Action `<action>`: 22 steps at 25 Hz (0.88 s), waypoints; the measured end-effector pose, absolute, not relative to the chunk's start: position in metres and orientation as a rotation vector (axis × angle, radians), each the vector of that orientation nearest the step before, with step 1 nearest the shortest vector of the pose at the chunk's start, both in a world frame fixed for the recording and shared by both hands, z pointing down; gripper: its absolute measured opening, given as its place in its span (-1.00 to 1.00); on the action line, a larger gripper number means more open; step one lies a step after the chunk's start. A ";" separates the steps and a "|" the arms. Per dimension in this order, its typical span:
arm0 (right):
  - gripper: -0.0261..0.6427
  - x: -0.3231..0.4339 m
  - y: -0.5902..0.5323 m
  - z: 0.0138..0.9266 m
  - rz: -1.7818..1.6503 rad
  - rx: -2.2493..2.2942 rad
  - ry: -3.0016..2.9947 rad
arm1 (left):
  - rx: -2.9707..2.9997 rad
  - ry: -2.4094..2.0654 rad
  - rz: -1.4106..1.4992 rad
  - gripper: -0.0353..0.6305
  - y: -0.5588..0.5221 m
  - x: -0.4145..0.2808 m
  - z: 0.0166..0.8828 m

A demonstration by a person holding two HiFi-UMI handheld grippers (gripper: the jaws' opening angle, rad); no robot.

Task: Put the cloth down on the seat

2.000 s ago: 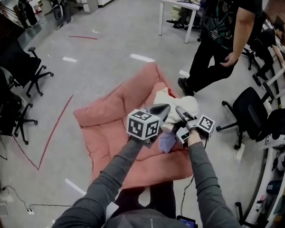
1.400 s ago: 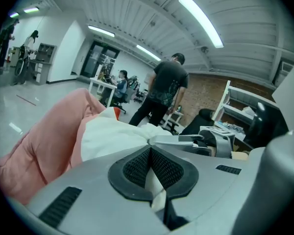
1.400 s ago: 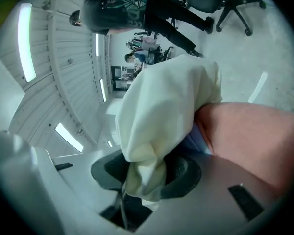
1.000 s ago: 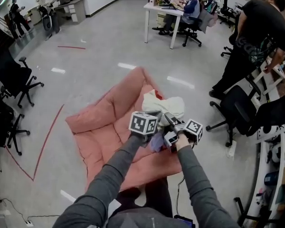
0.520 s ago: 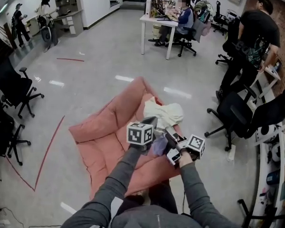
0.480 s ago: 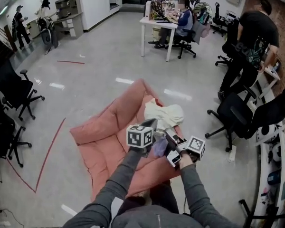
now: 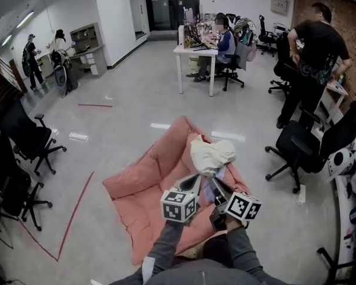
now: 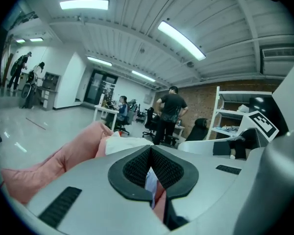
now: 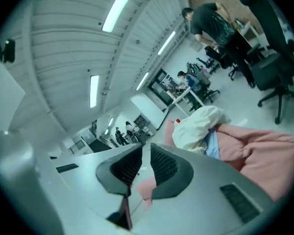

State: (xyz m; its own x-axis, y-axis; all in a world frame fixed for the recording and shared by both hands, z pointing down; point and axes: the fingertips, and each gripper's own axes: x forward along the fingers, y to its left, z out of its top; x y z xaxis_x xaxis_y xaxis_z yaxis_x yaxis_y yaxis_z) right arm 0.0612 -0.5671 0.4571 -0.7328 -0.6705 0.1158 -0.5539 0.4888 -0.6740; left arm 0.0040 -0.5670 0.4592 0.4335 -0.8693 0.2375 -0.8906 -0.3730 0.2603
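Cream crumpled cloth [image 7: 212,153] sits bunched on the puffy salmon-pink seat [image 7: 148,177], long side running left-right. Left gripper [image 8: 149,151] is pinched together. The right gripper [image 9: 146,147] has just been closing to a narrow, empty slit.

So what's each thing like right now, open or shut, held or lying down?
Left claw: shut, tips together.
Right claw: just been closing, narrow gap left, nothing in it.
Blue cloth: lying on the seat, not held.
Cream cloth: crumpled on the seat.
Seat: spread out, both cloths on it.
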 end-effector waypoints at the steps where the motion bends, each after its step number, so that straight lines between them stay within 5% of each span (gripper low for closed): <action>1: -0.78 0.063 -0.560 0.457 -1.008 -1.115 2.600 | 2.365 -1.500 0.086 -0.87 -0.559 0.007 0.457; 8: -0.88 0.070 -0.524 0.457 -0.705 -1.323 2.731 | 2.381 -1.451 0.115 -0.87 -0.525 0.021 0.476; 22: -0.89 0.073 -0.495 0.468 -0.677 -1.371 2.741 | 2.449 -1.383 0.169 -0.87 -0.511 0.039 0.483</action>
State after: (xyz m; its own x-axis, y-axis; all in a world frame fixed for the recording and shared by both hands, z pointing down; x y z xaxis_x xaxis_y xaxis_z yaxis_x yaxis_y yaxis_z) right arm 0.0729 -0.4952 0.4679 -0.6184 -0.7635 0.1863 -0.7624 0.5254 -0.3778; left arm 0.0389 -0.5111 0.4834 0.5238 -0.8119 0.2578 -0.8501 -0.4789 0.2192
